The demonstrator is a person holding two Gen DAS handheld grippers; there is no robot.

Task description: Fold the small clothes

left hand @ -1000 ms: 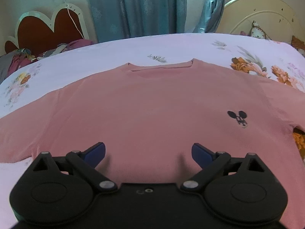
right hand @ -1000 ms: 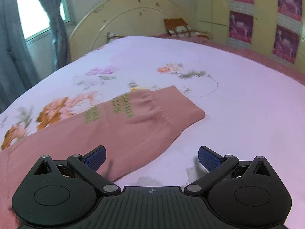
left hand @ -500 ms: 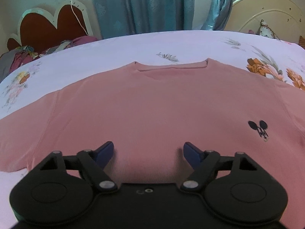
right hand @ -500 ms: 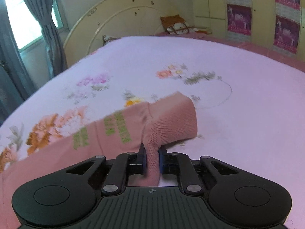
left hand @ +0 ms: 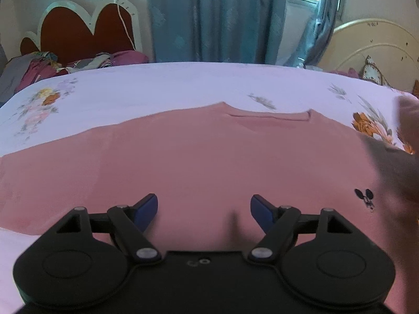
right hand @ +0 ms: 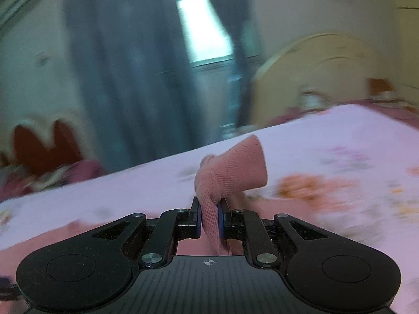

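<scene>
Folding has barely begun, I judge: the pink sweater (left hand: 209, 162) lies flat, front up, across the floral bedsheet (left hand: 183, 83), its body unfolded and neckline toward 12 o'clock. The left gripper (left hand: 204, 206) hovers over the hem with fingers spread, holding nothing. At 3 o'clock a small mouse logo (left hand: 365, 196) marks the chest. The right gripper (right hand: 209, 219) pinches the ribbed sleeve cuff (right hand: 235, 167), lifted off the bed; both sleeves and the body remain to fold.
</scene>
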